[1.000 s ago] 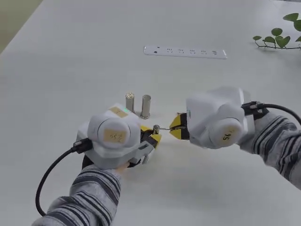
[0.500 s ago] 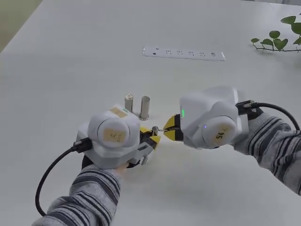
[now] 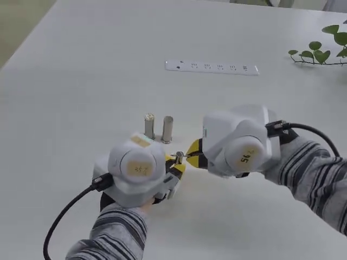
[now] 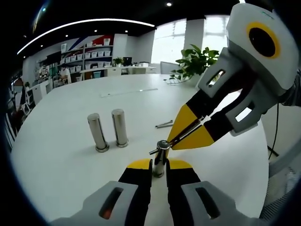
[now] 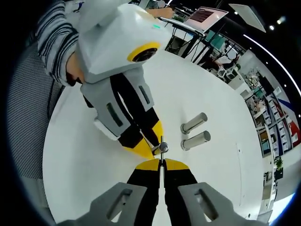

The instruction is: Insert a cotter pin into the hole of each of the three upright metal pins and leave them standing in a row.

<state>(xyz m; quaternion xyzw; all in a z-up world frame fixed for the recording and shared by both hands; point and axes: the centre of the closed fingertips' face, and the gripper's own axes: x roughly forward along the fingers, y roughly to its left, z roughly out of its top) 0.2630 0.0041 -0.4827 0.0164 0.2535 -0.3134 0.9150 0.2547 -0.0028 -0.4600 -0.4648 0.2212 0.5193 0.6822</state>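
Clamping pin low on shaft, upright on table: left gripper. Pinching cotter at head hole: right gripper. Pin likely stiff, slick; cotter light, bendable, best held near loop.

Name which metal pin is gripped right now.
The nearest pin, clamped upright in the left gripper, with the right gripper holding a cotter pin at its top; the other two stand free behind.

The 1st pin and 2nd pin, polished steel cylinders with flanged bases, stand upright side by side, close but apart. At their 4 o'clock the 3rd pin stands upright, a thin cotter pin crossing its head horizontally. A spare cotter pin lies flat at its 12 o'clock.
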